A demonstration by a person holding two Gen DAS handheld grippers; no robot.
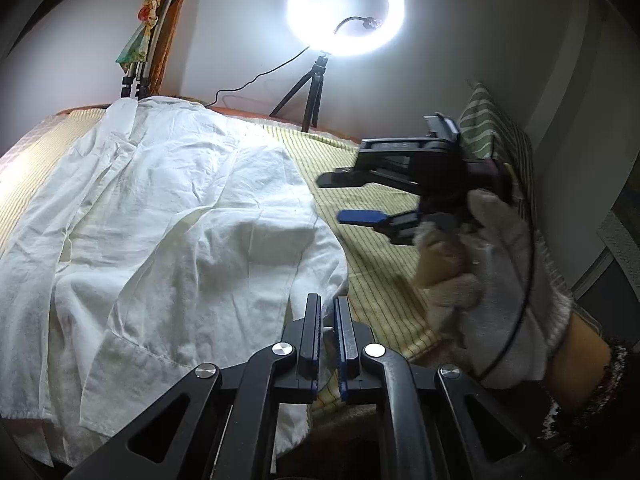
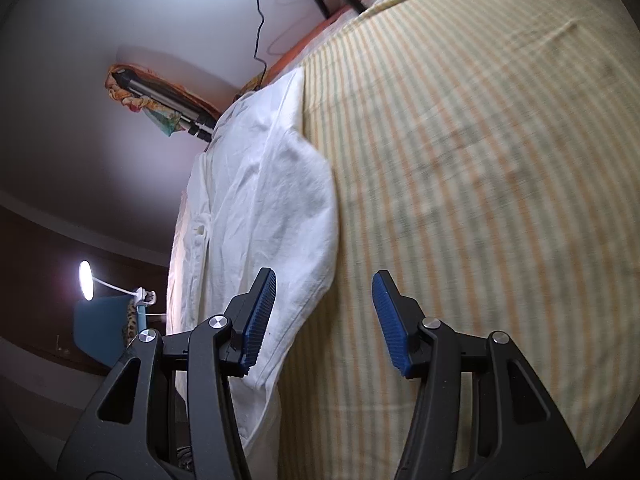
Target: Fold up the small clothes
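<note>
Lying rumpled across the striped bedsheet [image 1: 384, 280] — a white shirt [image 1: 168, 216]. Pinching its near edge, jaws nearly together on the cloth: the left gripper [image 1: 327, 308]. Hovering half open and holding nothing, over the shirt's right edge — the right gripper [image 2: 324, 284], gripped in a gloved hand [image 1: 500, 280].
</note>
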